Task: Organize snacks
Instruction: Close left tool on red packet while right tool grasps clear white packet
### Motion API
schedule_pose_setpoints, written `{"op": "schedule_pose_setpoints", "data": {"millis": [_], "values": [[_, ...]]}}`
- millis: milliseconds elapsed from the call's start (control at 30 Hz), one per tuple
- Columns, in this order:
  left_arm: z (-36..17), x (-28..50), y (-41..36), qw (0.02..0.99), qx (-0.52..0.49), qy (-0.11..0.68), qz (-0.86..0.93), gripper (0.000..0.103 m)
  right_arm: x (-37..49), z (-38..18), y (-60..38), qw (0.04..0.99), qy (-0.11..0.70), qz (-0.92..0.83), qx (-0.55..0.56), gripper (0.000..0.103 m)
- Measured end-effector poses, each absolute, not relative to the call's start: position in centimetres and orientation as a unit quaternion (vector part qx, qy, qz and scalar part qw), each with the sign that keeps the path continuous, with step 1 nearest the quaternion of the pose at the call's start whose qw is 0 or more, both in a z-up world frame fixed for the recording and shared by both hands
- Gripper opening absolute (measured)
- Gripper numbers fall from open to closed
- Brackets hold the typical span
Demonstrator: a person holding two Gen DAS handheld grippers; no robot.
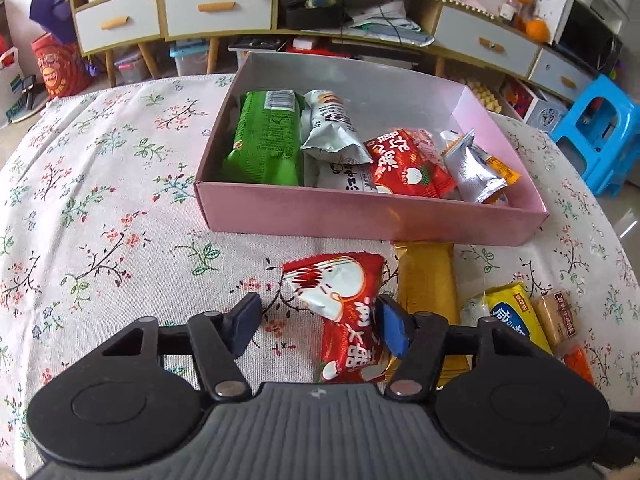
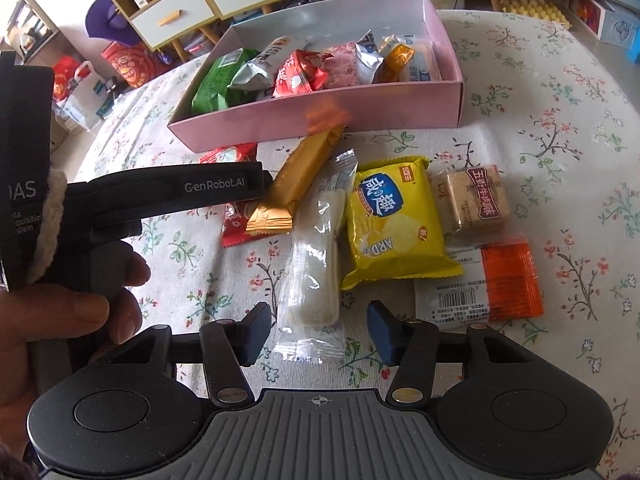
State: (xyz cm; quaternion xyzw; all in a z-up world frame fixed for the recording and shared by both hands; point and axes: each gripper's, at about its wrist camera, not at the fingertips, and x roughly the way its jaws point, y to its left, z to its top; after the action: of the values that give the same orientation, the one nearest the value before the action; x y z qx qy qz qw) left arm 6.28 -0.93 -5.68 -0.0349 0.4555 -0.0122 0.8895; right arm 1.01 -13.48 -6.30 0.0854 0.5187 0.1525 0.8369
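Observation:
A pink box [image 1: 360, 216] [image 2: 320, 120] on the floral cloth holds several snack packs. In front of it lie loose snacks: a red pack [image 1: 340, 308] [image 2: 236, 224], a gold bar [image 1: 428, 276] [image 2: 300, 176], a clear white pack [image 2: 320, 264], a yellow cracker pack [image 2: 392, 220] [image 1: 512, 312], a brown biscuit pack [image 2: 476, 196] and an orange pack [image 2: 508, 280]. My left gripper [image 1: 320, 328] is open, its jaws either side of the red pack, just above it. My right gripper [image 2: 318, 332] is open over the near end of the clear white pack.
The table [image 1: 100, 200] is round with a floral cloth. Behind it stand white drawer cabinets [image 1: 216, 8] and floor clutter. A blue stool [image 1: 600, 128] stands at the right. The left gripper's body and the hand holding it [image 2: 80, 280] fill the left of the right wrist view.

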Motion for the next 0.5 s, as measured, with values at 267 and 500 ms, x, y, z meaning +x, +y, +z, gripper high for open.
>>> {"op": "schedule_pose_setpoints", "data": {"millis": [267,500], "values": [[-5.3,6.3,-0.7,0.884,-0.053,0.463,-0.030,0.025,1.2,-6.0,-13.6,0.833,0.516,0.166,0.112,0.022],[-3.9,5.7,0.4,0.876,-0.101,0.470,-0.036,0.025,0.8,-4.4,-14.9,0.817,0.523,0.160,0.184,0.016]]}}
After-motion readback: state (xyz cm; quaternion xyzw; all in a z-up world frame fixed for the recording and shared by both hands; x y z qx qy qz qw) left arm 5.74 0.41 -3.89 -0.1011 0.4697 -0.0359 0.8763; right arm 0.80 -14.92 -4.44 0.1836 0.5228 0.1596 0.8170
